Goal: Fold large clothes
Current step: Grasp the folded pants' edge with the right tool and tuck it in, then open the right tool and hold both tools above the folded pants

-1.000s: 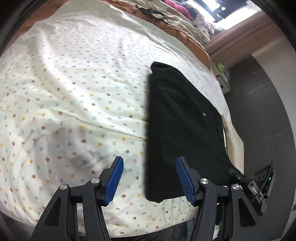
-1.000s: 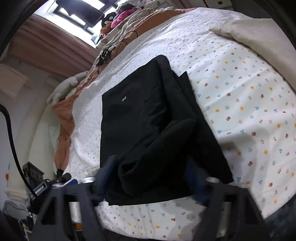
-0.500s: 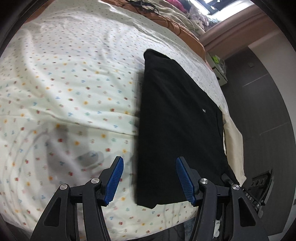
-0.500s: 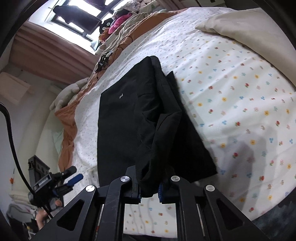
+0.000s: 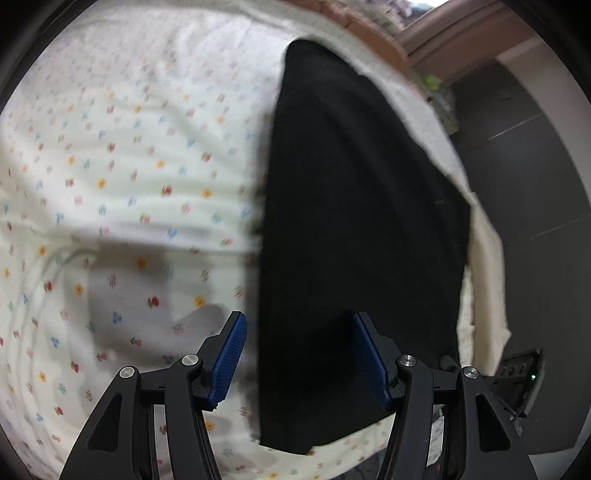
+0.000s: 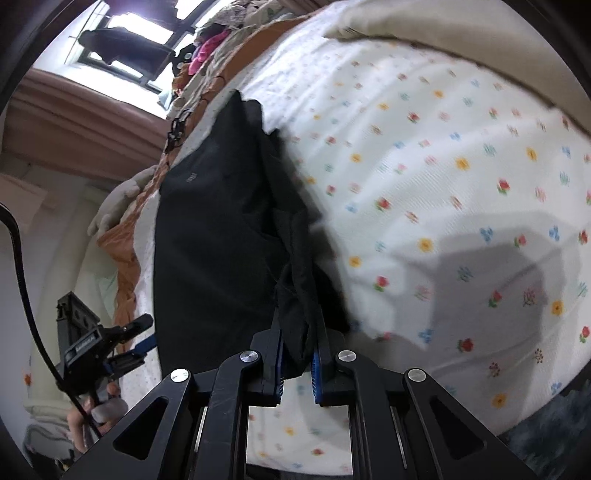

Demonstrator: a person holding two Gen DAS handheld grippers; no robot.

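A black garment (image 5: 354, 229) lies folded lengthwise on a floral bedsheet (image 5: 129, 166). My left gripper (image 5: 299, 354) is open, its blue pads straddling the garment's near left corner just above it. In the right wrist view the garment (image 6: 218, 229) lies flat at the left, with its near right edge bunched and lifted. My right gripper (image 6: 298, 354) is shut on that bunched fold. The left gripper (image 6: 122, 343) also shows there at the lower left, held in a hand.
A cream pillow or blanket (image 6: 424, 22) lies at the far right of the bed. An orange quilt (image 6: 125, 251) and piled clothes (image 6: 210, 44) run along the far side under a window. A cream cloth (image 5: 487, 280) and dark floor (image 5: 546, 184) lie beyond the bed edge.
My right gripper closed on the garment's edge and pulled it up and back. My left gripper moved right and lower over the garment's near corner, still open.
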